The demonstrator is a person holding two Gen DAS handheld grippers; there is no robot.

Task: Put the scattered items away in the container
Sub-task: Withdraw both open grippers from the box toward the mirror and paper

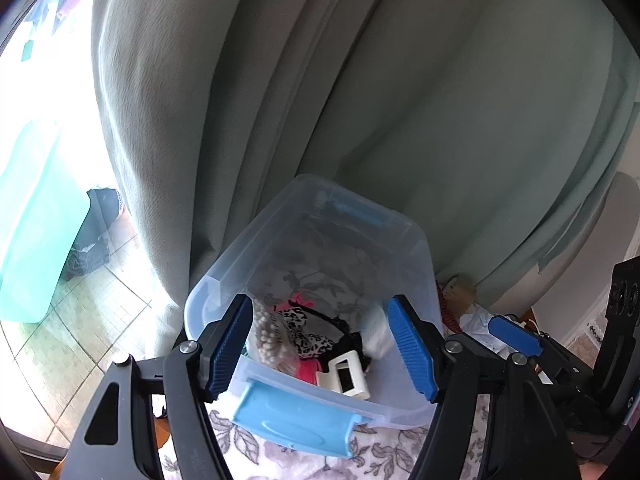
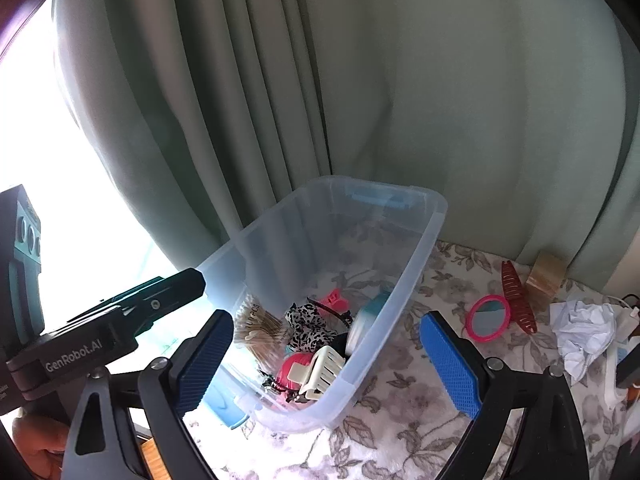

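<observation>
Straddling the near end of the clear plastic bin (image 1: 320, 248), the left hand-held gripper (image 1: 320, 350) has its blue-padded fingers (image 1: 230, 350) spread wide and pinches nothing — one pad sits at each side of the bin's near rim, just above the light blue latch handle (image 1: 296, 420). The right hand-held gripper (image 2: 326, 360) is likewise spread and empty; its left pad lies over the bin's near corner, its right pad over the floral cloth (image 2: 400, 420) that covers the counter.

The bin stands on that cloth toward the counter's left edge, its far end against the grey-green curtain (image 2: 440, 80). Piled at its near end are a cream claw clip (image 2: 318, 370), a pink item beneath it, a leopard-print scrunchie (image 2: 308, 326), a bundle of cotton swabs (image 2: 256, 332), a thin black headband (image 1: 332, 316) and a round teal-and-white tin (image 2: 366, 322) leaning on the right wall. A small pink clip (image 2: 334, 298) lies further in.

Still out on the counter, right of the bin, are a pink-rimmed round mirror (image 2: 489, 317) and a dark red banana clip (image 2: 518, 298) touching it — with crumpled white paper (image 2: 582, 330) near the right edge and a small tan box (image 2: 546, 276) by the curtain.
</observation>
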